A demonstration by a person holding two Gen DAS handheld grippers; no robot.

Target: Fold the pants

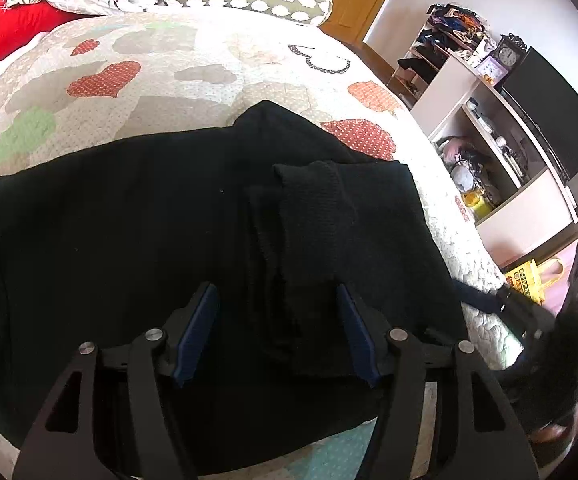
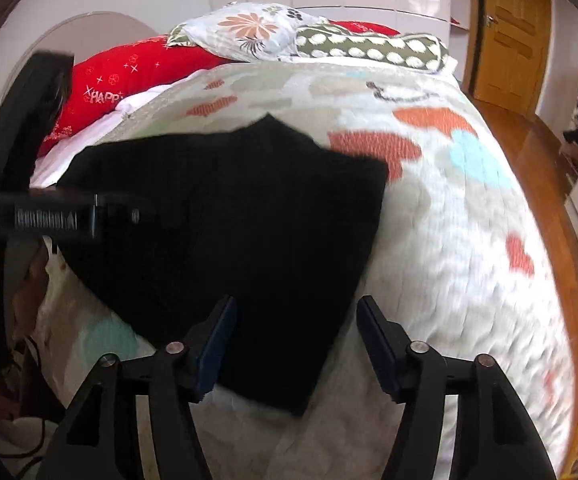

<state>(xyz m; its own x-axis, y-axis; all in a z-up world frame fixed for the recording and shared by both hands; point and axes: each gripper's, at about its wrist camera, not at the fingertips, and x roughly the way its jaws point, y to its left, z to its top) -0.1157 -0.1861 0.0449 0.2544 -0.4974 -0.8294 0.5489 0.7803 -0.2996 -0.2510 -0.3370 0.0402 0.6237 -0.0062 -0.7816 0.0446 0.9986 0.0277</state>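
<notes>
Pants (image 1: 149, 240) lie folded on the quilt (image 1: 169, 68), left gripper (image 1: 277, 332) and right gripper (image 2: 295, 344) both wide and empty; next move, likely, requires regripping for another fold.

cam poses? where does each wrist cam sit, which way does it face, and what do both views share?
Left wrist: on the left gripper, angled down at the black pants on the bed; own open fingers show.
Right wrist: on the right gripper, angled down at the pants' corner; own open fingers show.
Shared: pants, quilt, pillows, wooden door.
</notes>
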